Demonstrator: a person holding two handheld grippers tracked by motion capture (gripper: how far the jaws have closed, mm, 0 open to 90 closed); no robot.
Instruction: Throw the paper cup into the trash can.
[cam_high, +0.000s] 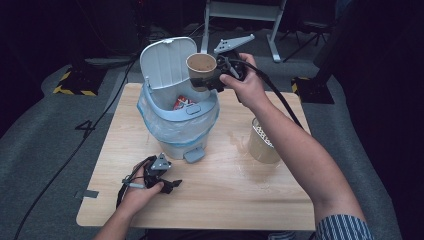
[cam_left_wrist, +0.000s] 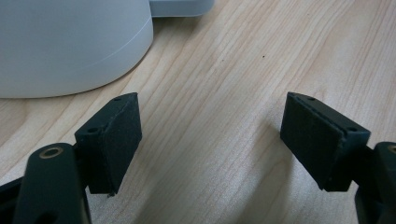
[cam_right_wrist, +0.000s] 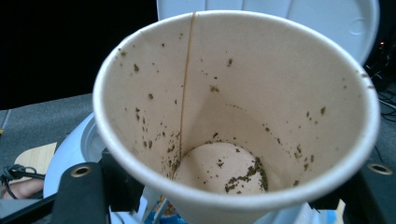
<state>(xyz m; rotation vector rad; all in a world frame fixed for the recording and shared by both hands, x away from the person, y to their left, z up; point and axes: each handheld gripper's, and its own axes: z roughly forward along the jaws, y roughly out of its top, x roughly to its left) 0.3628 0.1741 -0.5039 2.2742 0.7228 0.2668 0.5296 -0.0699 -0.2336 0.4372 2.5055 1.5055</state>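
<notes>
1. High view: your right hand-held gripper (cam_high: 219, 75) has its jaws closed on a used paper cup (cam_high: 201, 71), held tilted above the back rim of the pedal bin (cam_high: 176, 117), at about twelve o'clock on the worktop (cam_high: 215, 200); the bin's lid (cam_high: 166, 61) stands open behind the cup; I judge the step in hand to be carrying the cup over the bin to drop it; your left hand-held gripper (cam_high: 172, 184) rests at about seven o'clock, jaws apart and holding nothing; a second cup (cam_high: 262, 141) stands at three o'clock, partly hidden by your forearm.

2. Left gripper view: the two pads (cam_left_wrist: 116, 135) stand wide apart with bare wood between them; the bin's white wall sits at eleven o'clock, cut off by the frame.

3. Right gripper view: you look straight into the cup (cam_right_wrist: 233, 116), its wall and bottom speckled with dark dregs; the jaws grip it from below, their contact mostly hidden by the cup; next, bring the cup fully over the liner's opening, then open the jaws; the bin's mouth beneath is largely hidden, so check the high view for aim.
</notes>
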